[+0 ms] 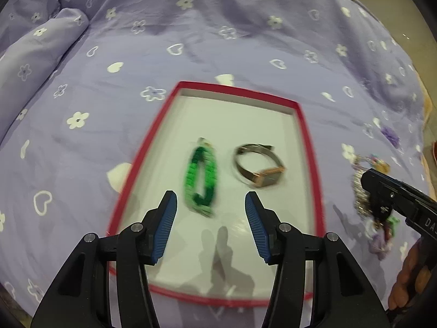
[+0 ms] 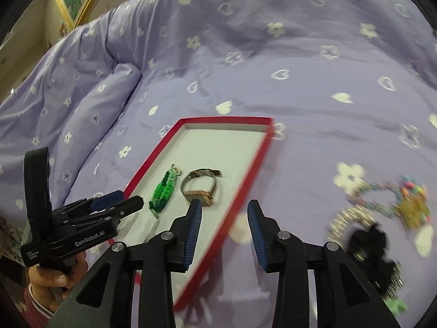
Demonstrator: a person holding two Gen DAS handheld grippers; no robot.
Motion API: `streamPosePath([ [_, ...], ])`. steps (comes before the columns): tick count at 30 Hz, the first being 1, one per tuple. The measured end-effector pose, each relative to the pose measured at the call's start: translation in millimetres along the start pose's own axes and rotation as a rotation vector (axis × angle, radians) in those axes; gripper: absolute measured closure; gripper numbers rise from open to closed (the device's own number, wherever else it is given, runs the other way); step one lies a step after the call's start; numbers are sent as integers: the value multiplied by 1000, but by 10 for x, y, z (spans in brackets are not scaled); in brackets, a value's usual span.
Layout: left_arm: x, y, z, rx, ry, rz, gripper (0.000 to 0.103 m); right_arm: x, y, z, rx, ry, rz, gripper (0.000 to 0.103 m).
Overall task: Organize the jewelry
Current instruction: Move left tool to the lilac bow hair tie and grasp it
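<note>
A red-rimmed tray with a white floor (image 1: 310, 147) lies on a purple bedspread; it also shows in the right wrist view (image 2: 245, 186). In it lie a green braided bracelet (image 1: 201, 176) (image 2: 163, 190) and, to its right, a metal-band watch with a rose-gold case (image 1: 258, 168) (image 2: 200, 187). My left gripper (image 1: 210, 201) is open and empty just above the near part of the tray, in front of the bracelet. My right gripper (image 2: 225, 207) is open and empty over the tray's right rim. A heap of loose jewelry (image 2: 382, 213) (image 1: 363, 191) lies on the bedspread to the right.
The bedspread (image 1: 218, 41) is rumpled, with a folded ridge at the left (image 1: 41, 43). The right gripper's body (image 1: 396, 199) shows over the heap in the left view. The left gripper and the hand holding it (image 2: 82, 227) show at the tray's left edge.
</note>
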State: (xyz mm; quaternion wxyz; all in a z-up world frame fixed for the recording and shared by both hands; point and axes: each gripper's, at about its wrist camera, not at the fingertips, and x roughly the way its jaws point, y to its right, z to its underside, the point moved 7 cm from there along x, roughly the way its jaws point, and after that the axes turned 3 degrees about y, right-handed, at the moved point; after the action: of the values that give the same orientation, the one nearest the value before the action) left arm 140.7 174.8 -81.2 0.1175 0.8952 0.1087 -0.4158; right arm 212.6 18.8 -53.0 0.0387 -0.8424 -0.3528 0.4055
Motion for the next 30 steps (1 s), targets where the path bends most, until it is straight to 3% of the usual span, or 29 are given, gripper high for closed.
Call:
streamPosePath([
  [18,-238,1046,300,136,-35,139,51,-1143,1000,564,153,89,156,63],
  [30,-268,1632,524,207,-72,250,51,-1303,1502,932,255,80,212,62],
])
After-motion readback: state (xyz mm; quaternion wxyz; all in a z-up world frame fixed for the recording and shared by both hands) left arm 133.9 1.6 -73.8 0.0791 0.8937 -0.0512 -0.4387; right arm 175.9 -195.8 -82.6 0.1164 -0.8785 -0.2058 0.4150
